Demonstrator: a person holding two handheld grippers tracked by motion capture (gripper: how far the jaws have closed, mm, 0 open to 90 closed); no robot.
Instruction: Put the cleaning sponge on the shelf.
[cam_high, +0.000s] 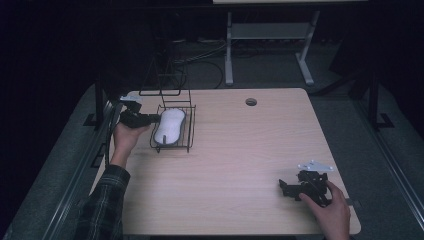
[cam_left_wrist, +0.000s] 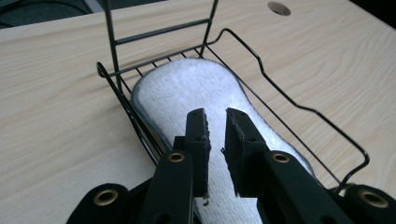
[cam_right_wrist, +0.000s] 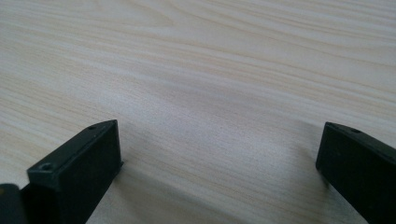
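While nearly closed left tongs (cam_left_wrist: 215, 135) hover over it, the white insole (cam_left_wrist: 196, 93) lies in the wire basket (cam_left_wrist: 299, 106).

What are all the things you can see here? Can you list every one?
wire rack: one, black, far left part of the table
insole: one, white and fuzzy, lying in the wire rack
table: one, light wood, with a round hole near its far edge
desk frame: one, pale grey, on the floor behind the table
left gripper: one, black, jaws nearly closed above the insole, nothing pinched
right gripper: one, black, jaws wide open, resting on the table's near right corner
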